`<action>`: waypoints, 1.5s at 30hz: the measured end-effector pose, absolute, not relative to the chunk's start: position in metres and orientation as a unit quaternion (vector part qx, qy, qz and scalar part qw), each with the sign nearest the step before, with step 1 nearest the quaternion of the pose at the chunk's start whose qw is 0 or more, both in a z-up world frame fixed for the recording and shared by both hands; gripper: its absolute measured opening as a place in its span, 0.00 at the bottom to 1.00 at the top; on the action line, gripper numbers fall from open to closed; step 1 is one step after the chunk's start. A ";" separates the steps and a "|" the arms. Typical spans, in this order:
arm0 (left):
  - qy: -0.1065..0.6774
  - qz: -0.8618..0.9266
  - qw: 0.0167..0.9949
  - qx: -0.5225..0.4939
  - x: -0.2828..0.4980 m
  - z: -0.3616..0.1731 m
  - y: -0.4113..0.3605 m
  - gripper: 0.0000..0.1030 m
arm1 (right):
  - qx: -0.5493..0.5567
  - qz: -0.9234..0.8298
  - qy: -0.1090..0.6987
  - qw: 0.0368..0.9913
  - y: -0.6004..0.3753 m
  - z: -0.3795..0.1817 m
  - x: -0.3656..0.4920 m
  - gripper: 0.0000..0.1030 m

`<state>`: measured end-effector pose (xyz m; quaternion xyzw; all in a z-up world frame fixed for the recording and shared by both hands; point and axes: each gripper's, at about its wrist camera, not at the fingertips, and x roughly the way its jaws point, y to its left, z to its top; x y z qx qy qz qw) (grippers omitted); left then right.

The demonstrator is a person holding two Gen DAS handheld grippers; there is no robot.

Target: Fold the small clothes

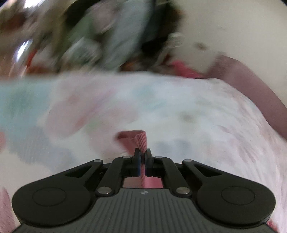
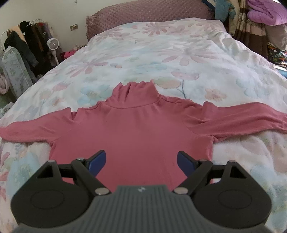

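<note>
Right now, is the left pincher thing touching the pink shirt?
Touching. The left wrist view shows the left gripper shut on a fold of the pink shirt, with the ribbed cloth pinched between its pads.

Before me a bed (image 2: 179,53) under a floral quilt, a mauve pillow (image 2: 143,14) at its head; a clothes rack (image 2: 26,35) and small fan (image 2: 53,44) stand against the cream wall (image 2: 53,10).

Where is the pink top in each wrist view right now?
Left wrist: only a pinched ribbed edge of the pink top, low centre, in the shut left gripper.
Right wrist: pink top spread flat, centre, sleeves out both ways.
Shared landmark: floral bedcover.
</note>
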<state>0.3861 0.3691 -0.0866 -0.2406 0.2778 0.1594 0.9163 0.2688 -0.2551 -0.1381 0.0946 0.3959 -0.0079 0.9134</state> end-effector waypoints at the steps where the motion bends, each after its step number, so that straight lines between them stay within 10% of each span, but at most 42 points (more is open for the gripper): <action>1: 0.268 0.138 0.932 -0.202 0.384 -0.065 0.345 0.03 | 0.095 -0.006 0.397 0.913 -0.257 -0.138 0.268 0.80; 11: 0.236 -0.060 0.968 0.062 0.338 0.040 0.068 0.03 | 0.030 -0.052 0.400 0.914 -0.274 -0.121 0.270 0.79; 19: 0.259 -0.181 0.926 0.207 0.300 -0.063 -0.114 0.03 | 0.065 -0.038 0.356 0.931 -0.308 -0.123 0.252 0.78; 21: 0.290 -0.201 0.908 0.223 0.296 -0.100 -0.136 0.03 | 0.075 -0.029 0.374 0.924 -0.313 -0.134 0.253 0.62; 25: 0.338 -0.234 0.879 0.240 0.286 -0.152 -0.153 0.06 | 0.130 -0.014 0.418 0.899 -0.318 -0.158 0.260 0.40; 30: 0.376 -0.315 0.852 0.184 0.280 -0.154 -0.131 0.44 | 0.212 0.030 0.423 0.880 -0.315 -0.168 0.269 0.40; 45: 0.391 -0.175 0.892 0.140 0.306 -0.116 -0.005 0.46 | 0.485 0.070 0.461 0.740 -0.303 -0.217 0.317 0.55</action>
